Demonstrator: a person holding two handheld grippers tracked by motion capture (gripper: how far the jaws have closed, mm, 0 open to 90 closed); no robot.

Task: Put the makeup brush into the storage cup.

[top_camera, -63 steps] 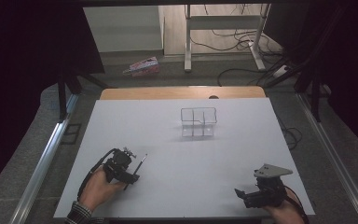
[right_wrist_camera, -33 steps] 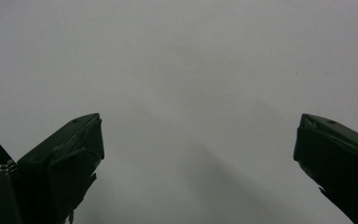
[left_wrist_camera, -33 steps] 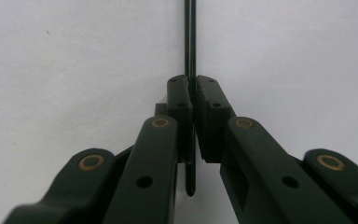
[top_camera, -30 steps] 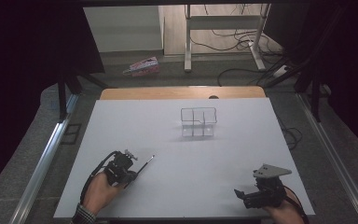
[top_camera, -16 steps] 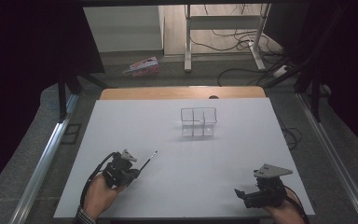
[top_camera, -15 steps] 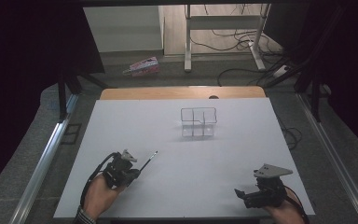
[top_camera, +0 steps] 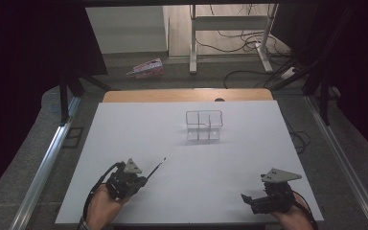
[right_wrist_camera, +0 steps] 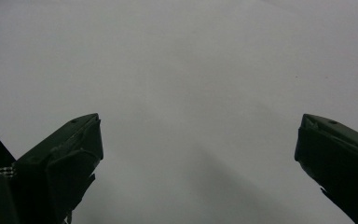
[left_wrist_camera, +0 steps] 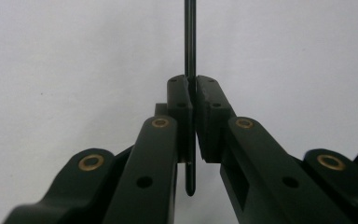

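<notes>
Black, thin straight rod [left_wrist_camera: 189, 42], rounded end, pinched upright

Table top [top_camera: 139, 134] plain white, no pattern, w/ a tan wood strip [top_camera: 182, 95] along the far edge. Left gripper [left_wrist_camera: 193, 100] black w/ brass-coloured rivets, grey plate on top – thin rod [left_wrist_camera: 189, 37] in it is black too. Right gripper [right_wrist_camera: 198, 140] black, same grey plate. Divider box [top_camera: 204, 125] clear w/ dark edges. Floor grey – carton [top_camera: 147, 68] on it pink/white print
</notes>
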